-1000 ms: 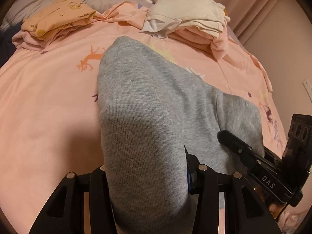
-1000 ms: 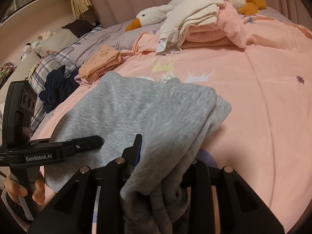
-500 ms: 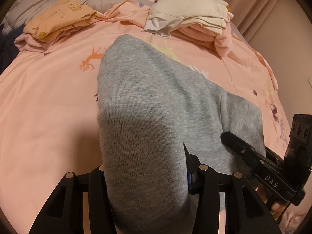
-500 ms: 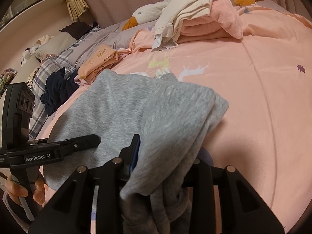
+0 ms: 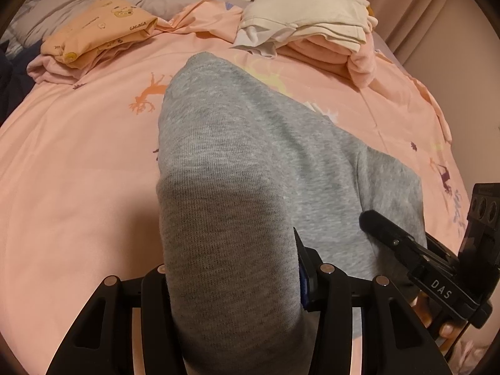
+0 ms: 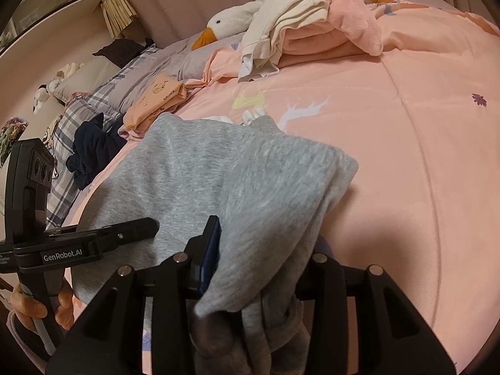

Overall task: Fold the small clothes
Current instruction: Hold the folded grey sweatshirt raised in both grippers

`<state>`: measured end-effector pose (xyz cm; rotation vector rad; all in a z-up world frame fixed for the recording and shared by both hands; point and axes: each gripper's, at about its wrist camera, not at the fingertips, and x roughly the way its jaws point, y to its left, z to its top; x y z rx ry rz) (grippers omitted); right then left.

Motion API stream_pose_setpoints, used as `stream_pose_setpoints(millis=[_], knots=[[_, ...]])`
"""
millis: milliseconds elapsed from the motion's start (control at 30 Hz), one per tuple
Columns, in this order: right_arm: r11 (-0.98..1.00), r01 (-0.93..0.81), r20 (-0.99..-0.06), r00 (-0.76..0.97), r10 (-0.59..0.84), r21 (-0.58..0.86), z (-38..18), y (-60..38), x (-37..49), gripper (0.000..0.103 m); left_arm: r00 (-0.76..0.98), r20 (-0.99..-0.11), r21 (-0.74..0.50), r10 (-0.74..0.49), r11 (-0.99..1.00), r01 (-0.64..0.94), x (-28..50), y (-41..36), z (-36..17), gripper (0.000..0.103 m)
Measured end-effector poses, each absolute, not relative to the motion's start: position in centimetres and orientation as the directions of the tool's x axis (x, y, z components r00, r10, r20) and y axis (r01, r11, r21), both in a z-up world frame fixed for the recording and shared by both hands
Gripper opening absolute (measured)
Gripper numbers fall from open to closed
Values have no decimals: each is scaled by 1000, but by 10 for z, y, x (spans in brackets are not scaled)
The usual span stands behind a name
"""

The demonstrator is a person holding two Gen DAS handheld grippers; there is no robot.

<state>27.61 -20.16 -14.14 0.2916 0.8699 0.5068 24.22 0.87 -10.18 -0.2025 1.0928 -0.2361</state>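
Close wrist views (bed (image 5: 78, 162) shared)

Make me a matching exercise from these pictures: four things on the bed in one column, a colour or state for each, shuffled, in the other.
Things:
1. grey garment
2. goose toy
3. orange printed garment
4. dark blue clothing

States:
A. folded, lying near the pillows
B. white with an orange beak
C. crumpled in a heap at the bed's edge
D. pinched by both hand-held grippers

Pairs: 1-D, 2-B, 3-A, 4-C
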Motion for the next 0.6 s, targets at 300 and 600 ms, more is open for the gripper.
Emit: stream_pose_setpoints(millis=[300, 600], knots=[[842, -298, -654, 534, 537, 449, -143, -204, 277, 42, 439, -854, -269, -277, 960, 83, 241, 9, -101, 48], [842, -272, -656, 533, 534, 465, -145, -215, 281, 50, 449, -860, -233, -242, 970, 76, 237, 5, -100, 49]])
